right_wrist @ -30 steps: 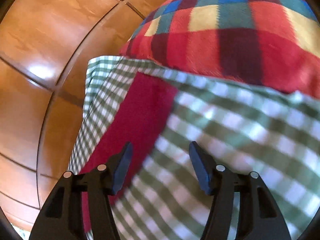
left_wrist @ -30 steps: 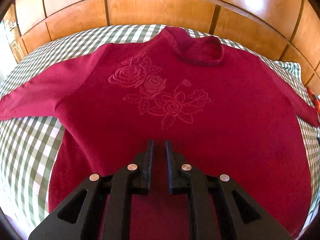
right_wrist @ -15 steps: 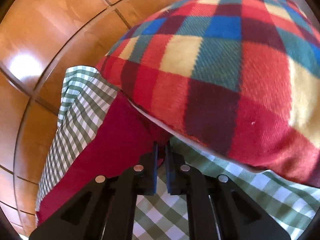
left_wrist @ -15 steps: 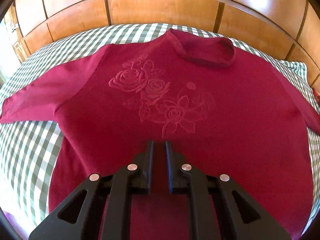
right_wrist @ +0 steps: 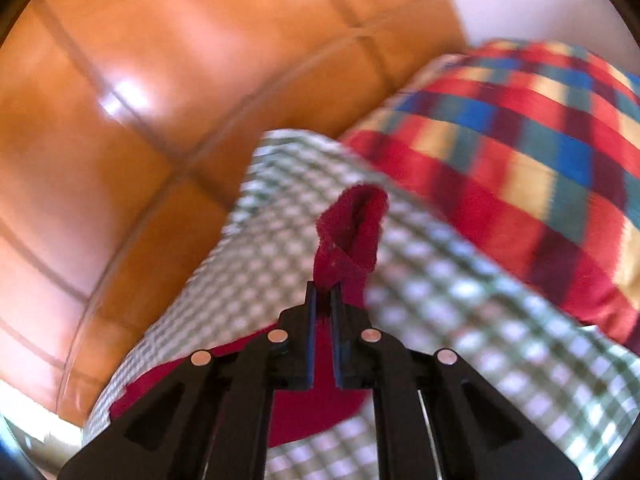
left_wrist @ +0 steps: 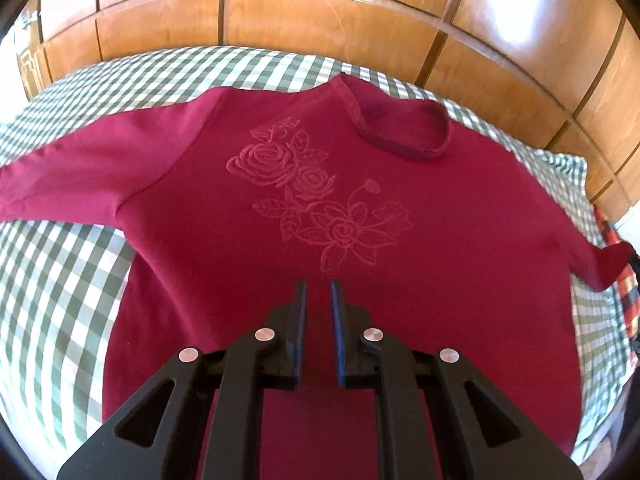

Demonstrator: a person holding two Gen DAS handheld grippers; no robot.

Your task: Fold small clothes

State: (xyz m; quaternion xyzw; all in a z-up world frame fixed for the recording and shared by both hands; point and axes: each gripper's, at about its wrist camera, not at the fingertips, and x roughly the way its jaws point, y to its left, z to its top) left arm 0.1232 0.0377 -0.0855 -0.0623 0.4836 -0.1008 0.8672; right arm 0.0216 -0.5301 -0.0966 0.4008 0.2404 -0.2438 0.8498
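Observation:
A dark red long-sleeved top (left_wrist: 280,264) with a rose print lies flat, front up, on a green checked sheet (left_wrist: 52,280), neck away from me. My left gripper (left_wrist: 318,292) hovers over its lower middle, jaws nearly together with nothing between them. My right gripper (right_wrist: 324,292) is shut on the cuff of the top's right sleeve (right_wrist: 352,232) and holds it lifted off the sheet. That raised cuff also shows at the right edge of the left wrist view (left_wrist: 612,260).
A wooden panelled headboard (left_wrist: 320,12) runs behind the bed. A red, blue and yellow plaid pillow (right_wrist: 520,152) lies right beside the held cuff. The left sleeve (left_wrist: 72,176) stretches out flat to the left.
My right gripper closed on the sleeve cuff near the plaid pillow and has lifted it off the sheet. My left gripper pulled back a little and stays shut.

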